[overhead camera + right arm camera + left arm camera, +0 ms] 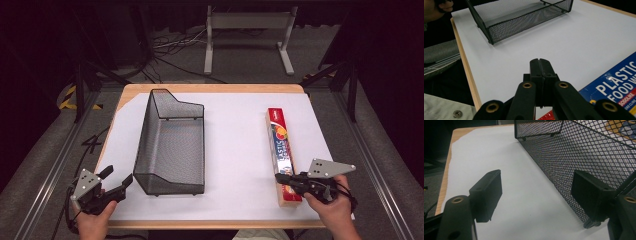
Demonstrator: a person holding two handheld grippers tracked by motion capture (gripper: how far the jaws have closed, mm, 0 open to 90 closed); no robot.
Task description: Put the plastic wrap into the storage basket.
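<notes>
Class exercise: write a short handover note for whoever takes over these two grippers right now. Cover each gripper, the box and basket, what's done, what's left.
Left gripper: jaws open, empty, beside the near left corner of the mesh basket.
Right gripper: jaws shut, nothing between them, over the near end of the plastic wrap box.
Box lies flat on the table's right side, apart from the basket.
Done: nothing in the basket.
Left: probably grasp the box and place it in the basket.

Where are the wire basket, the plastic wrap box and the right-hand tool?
Wire basket (pixel 150 150): high view, left mesh wall.
Plastic wrap box (pixel 281 142): high view, printed top face.
Right tool (pixel 540 65): right gripper view, shut tips.
</notes>
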